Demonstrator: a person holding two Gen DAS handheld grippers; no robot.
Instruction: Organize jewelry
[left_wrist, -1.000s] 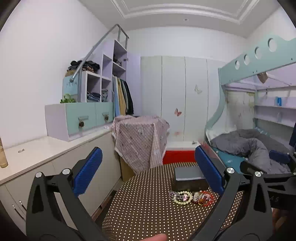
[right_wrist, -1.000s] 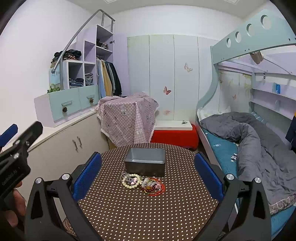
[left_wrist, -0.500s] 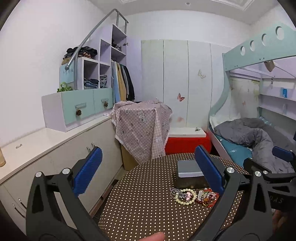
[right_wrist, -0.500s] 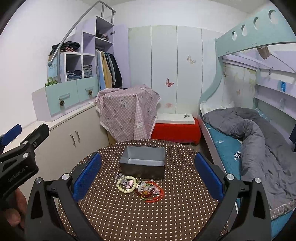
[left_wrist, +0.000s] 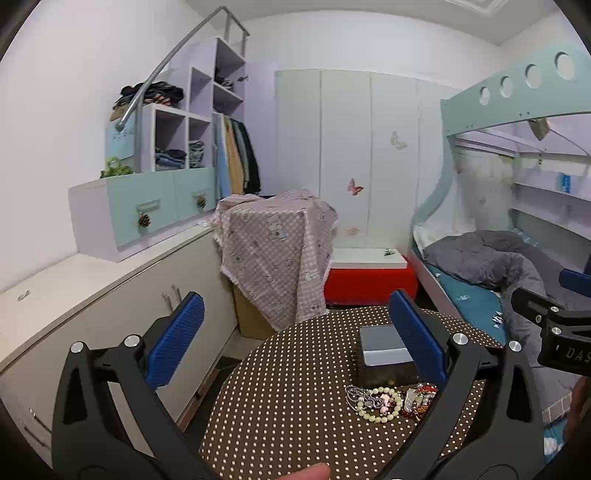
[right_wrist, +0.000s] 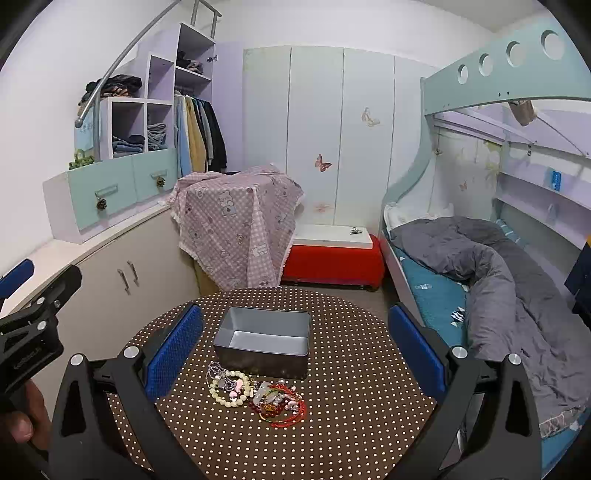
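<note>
A round table with a brown dotted cloth carries an open grey metal box. In front of the box lies a pile of jewelry: a pale bead bracelet and red beaded pieces. My right gripper is open and empty, held above the table's near side, with box and jewelry between its blue pads. My left gripper is open and empty, over the table's left part; the box and jewelry show at its right finger.
A low cabinet with mint drawers runs along the left wall. A pink checked cloth covers a stand behind the table. A red bench and a bunk bed with a grey duvet stand on the right.
Both grippers have tilted down and moved closer to the table. The box and jewelry sit lower and larger in both views. Both stay open and empty.
</note>
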